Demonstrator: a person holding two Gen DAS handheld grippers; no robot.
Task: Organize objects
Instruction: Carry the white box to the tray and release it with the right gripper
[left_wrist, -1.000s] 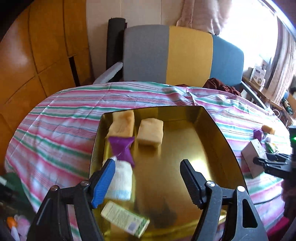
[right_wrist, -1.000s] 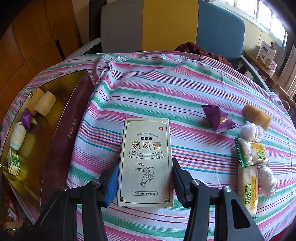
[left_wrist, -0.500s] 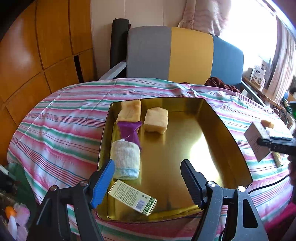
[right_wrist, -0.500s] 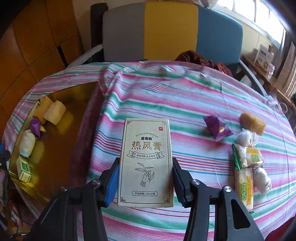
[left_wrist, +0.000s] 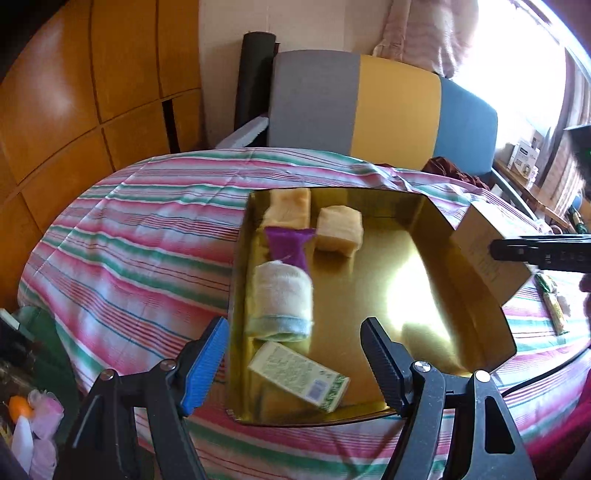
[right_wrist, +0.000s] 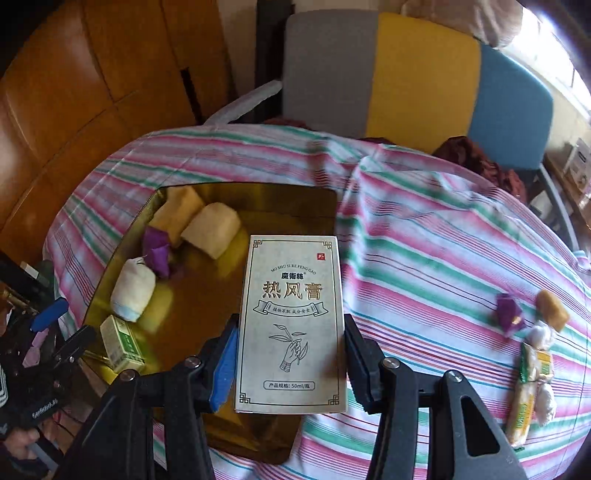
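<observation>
Right gripper (right_wrist: 290, 363): jaws clamped on the long sides of the tall pale-grey cardboard carton with Chinese lettering (right_wrist: 291, 325), which I hold above the right part of the shallow gold metal tray (right_wrist: 207, 192) on the striped cloth.

Left gripper (left_wrist: 293, 360): jaws wide apart, gripping nothing, hovering over the tray's near edge.

Risks, my judgement: the grip sits on the carton's lower part, so the free top could tip on release. Lowered too far right, the carton catches the tray's right wall. Too far left, it lands on the white rolled cloth bundle (right_wrist: 133, 290) or the small green-and-white box (right_wrist: 122, 345).

Position: in the left view the carton (left_wrist: 487, 254) hangs over the tray's right rim, well right of my open left jaws. Bare gold floor lies between them.
</observation>
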